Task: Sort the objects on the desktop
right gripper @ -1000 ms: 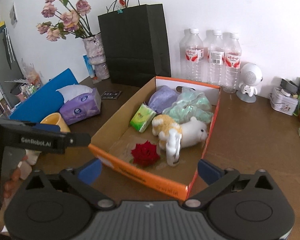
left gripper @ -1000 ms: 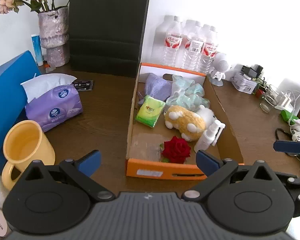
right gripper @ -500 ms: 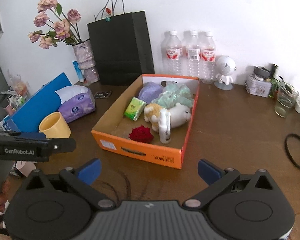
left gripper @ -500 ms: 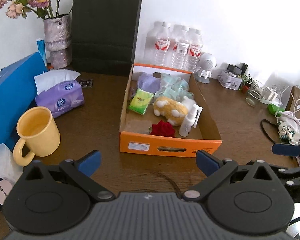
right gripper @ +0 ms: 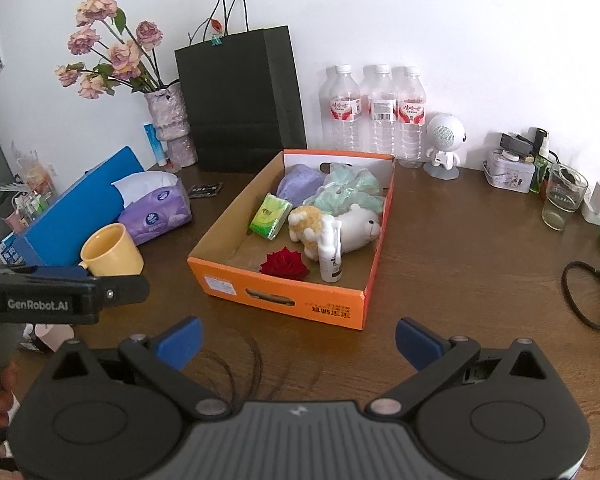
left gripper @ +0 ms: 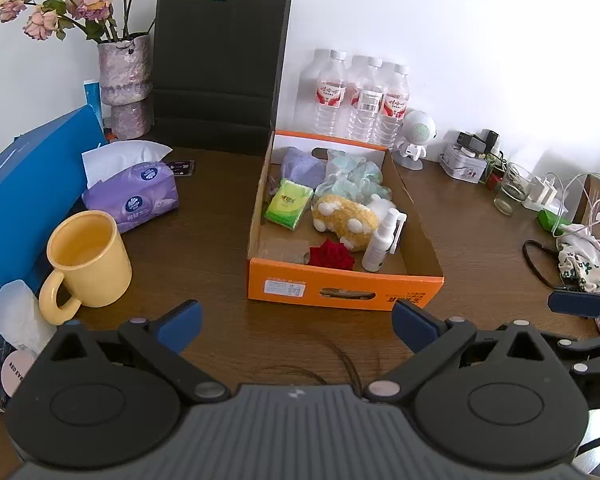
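An orange cardboard box [left gripper: 340, 290] [right gripper: 284, 300] sits mid-table. Inside lie a red rose [left gripper: 332, 255] [right gripper: 285, 264], a white spray bottle [left gripper: 380, 242] [right gripper: 330, 254], a plush sheep [left gripper: 346, 218] [right gripper: 340, 228], a green tissue pack [left gripper: 289, 203] [right gripper: 270, 216], a purple cloth [left gripper: 302, 164] and a mint cloth [left gripper: 352, 178]. My left gripper [left gripper: 296, 326] is open and empty, in front of the box. My right gripper [right gripper: 298, 340] is open and empty, in front of the box's right corner.
A yellow mug [left gripper: 86, 258] and purple tissue pack [left gripper: 134, 196] stand left of the box, by a blue box [left gripper: 24, 184]. A black bag [left gripper: 216, 72], vase [left gripper: 124, 80], water bottles [left gripper: 360, 96], robot figure [left gripper: 416, 136], glass [left gripper: 510, 194] and cables [left gripper: 540, 264] line the back and right.
Both grippers have pulled back and up from the box, so it looks smaller and farther. Both stayed open and empty. The box contents have not moved.
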`<act>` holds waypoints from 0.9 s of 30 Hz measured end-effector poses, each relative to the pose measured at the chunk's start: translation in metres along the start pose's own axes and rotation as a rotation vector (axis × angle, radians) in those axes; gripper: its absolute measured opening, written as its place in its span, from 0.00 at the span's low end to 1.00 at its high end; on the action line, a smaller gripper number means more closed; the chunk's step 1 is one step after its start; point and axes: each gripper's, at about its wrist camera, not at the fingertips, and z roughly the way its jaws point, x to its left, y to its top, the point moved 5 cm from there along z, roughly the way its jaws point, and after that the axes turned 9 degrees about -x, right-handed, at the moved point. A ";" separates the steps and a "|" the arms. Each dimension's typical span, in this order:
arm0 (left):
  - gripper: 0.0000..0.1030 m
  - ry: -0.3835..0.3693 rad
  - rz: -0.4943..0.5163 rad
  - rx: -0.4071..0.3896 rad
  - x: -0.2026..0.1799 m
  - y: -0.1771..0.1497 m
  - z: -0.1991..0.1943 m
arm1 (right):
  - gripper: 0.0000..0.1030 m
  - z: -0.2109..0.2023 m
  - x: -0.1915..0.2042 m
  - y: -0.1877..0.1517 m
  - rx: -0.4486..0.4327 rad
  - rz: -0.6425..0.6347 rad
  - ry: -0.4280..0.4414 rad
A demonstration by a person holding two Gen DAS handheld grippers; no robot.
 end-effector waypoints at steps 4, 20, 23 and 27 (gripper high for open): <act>1.00 -0.002 0.004 0.010 -0.002 -0.003 -0.001 | 1.00 -0.002 0.001 -0.002 0.001 0.004 -0.007; 1.00 -0.008 0.028 0.010 -0.009 -0.003 -0.002 | 1.00 -0.007 -0.002 -0.003 -0.020 0.020 -0.032; 1.00 -0.011 0.029 0.014 -0.010 -0.003 -0.001 | 1.00 -0.007 -0.003 -0.003 -0.018 0.020 -0.034; 1.00 -0.013 0.035 0.013 -0.012 -0.002 0.000 | 1.00 -0.006 -0.004 -0.004 -0.018 0.023 -0.039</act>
